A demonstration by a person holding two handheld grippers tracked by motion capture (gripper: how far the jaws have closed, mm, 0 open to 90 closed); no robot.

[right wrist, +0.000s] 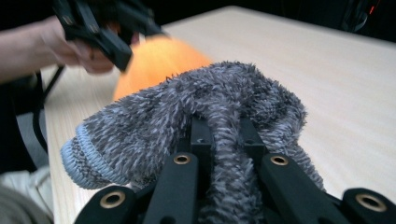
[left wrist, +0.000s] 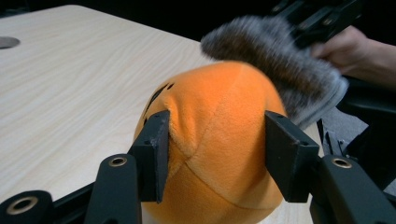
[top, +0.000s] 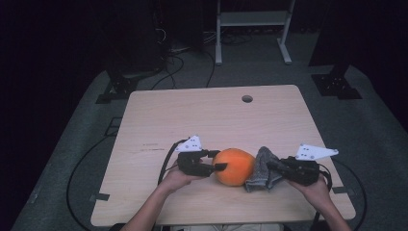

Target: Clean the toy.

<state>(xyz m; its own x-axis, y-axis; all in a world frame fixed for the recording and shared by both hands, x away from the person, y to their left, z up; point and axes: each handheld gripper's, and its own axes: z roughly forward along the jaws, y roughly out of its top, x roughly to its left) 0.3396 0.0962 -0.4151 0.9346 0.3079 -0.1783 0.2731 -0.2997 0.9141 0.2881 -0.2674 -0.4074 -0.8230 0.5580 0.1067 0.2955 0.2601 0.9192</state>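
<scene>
Here left gripper (top: 217,160) squeezes orange plush ball (top: 234,166); right gripper (top: 275,166) pinches grey cloth (top: 262,168).

Two matte black two-jaw grippers, left (top: 219,160) and right (top: 270,165), each topped by a white three-cornered plate dotted with small holes. Brass-ringed screw holes just behind flat rectangular jaws. Black cable looping back from each body. Bare forearms, no sleeves.
</scene>
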